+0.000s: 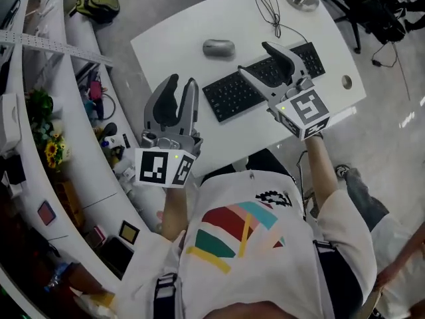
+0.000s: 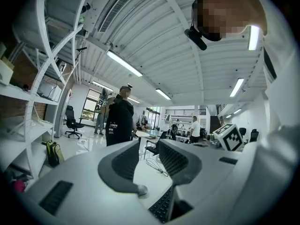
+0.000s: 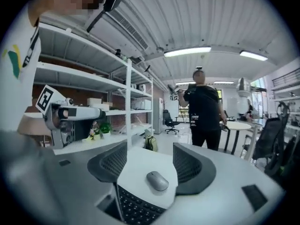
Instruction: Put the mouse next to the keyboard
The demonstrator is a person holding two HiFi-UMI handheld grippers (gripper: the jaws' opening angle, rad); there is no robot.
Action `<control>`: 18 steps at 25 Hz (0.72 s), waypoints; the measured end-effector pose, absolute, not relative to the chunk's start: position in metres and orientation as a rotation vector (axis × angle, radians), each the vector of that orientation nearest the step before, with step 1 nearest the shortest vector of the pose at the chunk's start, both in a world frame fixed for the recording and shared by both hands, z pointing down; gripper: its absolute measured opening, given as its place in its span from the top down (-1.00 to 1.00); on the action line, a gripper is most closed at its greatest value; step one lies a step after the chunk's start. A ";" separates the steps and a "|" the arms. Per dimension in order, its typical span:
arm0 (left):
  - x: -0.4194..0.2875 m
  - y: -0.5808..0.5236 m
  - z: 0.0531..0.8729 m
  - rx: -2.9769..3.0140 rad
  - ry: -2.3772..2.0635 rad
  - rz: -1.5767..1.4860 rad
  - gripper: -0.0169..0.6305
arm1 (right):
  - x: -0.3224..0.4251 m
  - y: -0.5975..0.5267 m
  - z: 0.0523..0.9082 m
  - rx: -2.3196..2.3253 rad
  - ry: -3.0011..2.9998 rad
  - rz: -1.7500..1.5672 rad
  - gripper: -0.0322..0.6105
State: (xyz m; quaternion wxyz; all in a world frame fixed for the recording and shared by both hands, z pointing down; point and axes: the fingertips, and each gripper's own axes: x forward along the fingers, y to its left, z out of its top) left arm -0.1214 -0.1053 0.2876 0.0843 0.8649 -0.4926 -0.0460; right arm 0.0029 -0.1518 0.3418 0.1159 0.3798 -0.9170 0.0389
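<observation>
1. white table (image 1: pixel 169 42): lies under and ahead of both grippers; its near edge sits just below the left gripper's marker cube in the head view.
2. black keyboard (image 1: pixel 229 95): on the table, directly beneath the right gripper, which covers its middle. it lies to the right of the left gripper's tips. its near keys show low between the right jaws in the right gripper view (image 3: pixel 136 210).
3. left gripper (image 1: pixel 182 82): over the table's near left part, jaws parted a little, nothing between them. only the bare tabletop and a keyboard corner (image 2: pixel 161 205) show past the jaws in the left gripper view (image 2: pixel 147 165).
4. right gripper (image 1: pixel 254 57): above the keyboard, jaws spread wide and gripping nothing (image 3: pixel 150 168).
5. grey mouse (image 1: pixel 218 47): on the table ahead of the right gripper's tips and a little to their left, just past the keyboard's far edge and apart from it. the right gripper view frames it between the open jaws (image 3: pixel 157 180), touched by neither.
6. thin black cable (image 1: pixel 269 8): looped on the table well ahead of the right gripper.
</observation>
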 end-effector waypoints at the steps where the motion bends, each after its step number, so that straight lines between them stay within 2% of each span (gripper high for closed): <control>1: -0.122 -0.107 0.290 2.565 -1.490 -0.132 0.45 | -0.003 -0.159 0.347 1.041 -2.687 0.096 0.01; 7: -0.125 -0.119 0.318 2.473 -1.548 -0.092 0.27 | -0.038 -0.206 0.405 0.666 -2.565 0.049 0.01; 18: -0.136 -0.135 0.361 2.336 -1.570 -0.019 0.27 | -0.078 -0.255 0.529 0.343 -2.255 0.073 0.01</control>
